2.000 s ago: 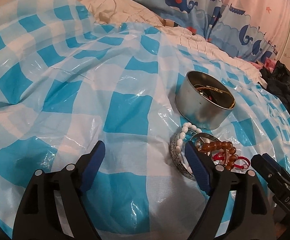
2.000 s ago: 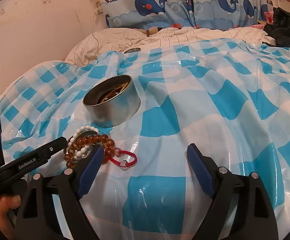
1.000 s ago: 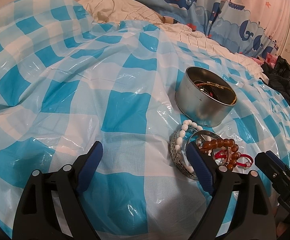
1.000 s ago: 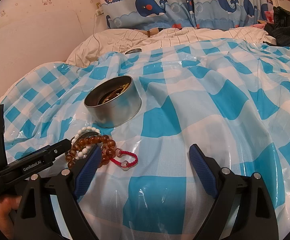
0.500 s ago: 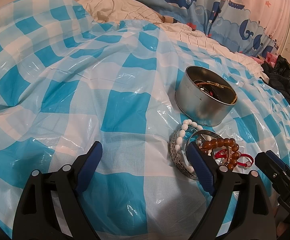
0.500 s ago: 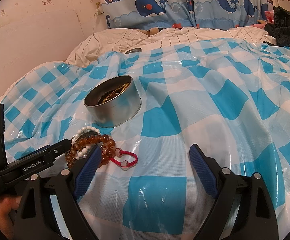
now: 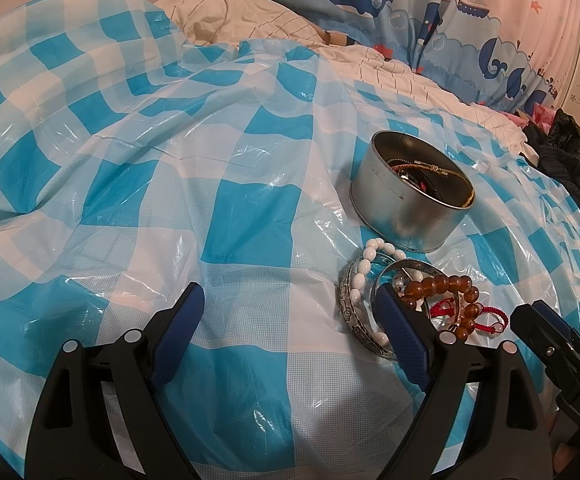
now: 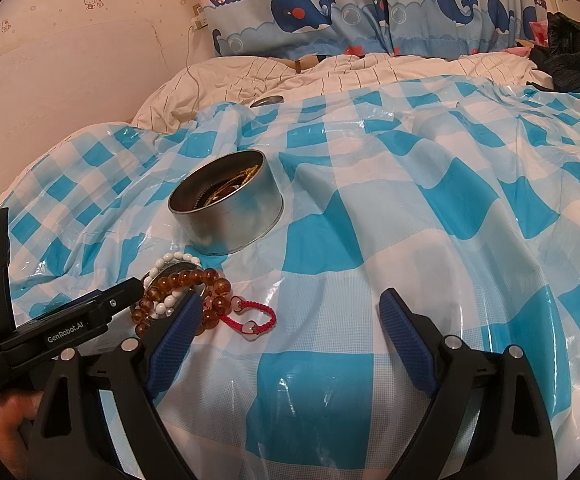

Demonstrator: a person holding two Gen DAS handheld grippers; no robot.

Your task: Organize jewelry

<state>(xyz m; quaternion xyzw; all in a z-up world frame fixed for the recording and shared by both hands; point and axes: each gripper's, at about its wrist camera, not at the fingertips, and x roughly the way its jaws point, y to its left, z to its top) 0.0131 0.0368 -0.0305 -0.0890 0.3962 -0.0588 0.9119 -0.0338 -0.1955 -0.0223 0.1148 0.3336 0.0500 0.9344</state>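
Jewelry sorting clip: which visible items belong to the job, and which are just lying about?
Part of the job:
round tin
white bead bracelet
brown bead bracelet
red cord bracelet
silver bangle

Just lying about:
checked plastic sheet
whale curtain
dark clothing

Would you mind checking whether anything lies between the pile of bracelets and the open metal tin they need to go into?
Nothing visible does. The bracelet pile lies on the checked plastic sheet just in front of the metal tin, whose top is open. Both grippers, left and right, are open beside the pile.
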